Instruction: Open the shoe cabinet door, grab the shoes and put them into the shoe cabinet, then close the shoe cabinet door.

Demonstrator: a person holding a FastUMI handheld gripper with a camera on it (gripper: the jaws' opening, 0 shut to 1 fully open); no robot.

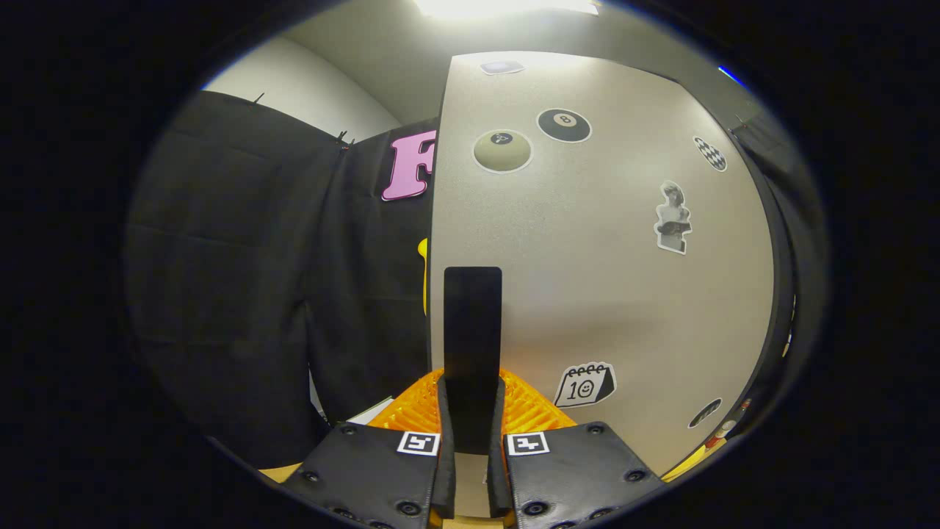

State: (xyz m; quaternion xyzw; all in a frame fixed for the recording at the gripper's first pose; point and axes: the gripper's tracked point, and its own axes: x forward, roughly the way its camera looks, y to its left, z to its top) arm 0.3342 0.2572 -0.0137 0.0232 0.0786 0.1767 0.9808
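A staged recording booth rather than a home, black cloth wall hung on clips around my sticker-covered cabinet door, plain white wall behind, ceiling light overhead

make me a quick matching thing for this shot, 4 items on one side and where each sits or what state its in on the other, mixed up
Things:
1. black handle
2. gripper
3. calendar sticker
4. eight-ball sticker

Places or states:
A. high on the cabinet door
B. shut on the handle
C. low on the door, beside the handle
D. between the two fingers, upright on the door's edge

Pairs: 1-D, 2-B, 3-C, 4-A
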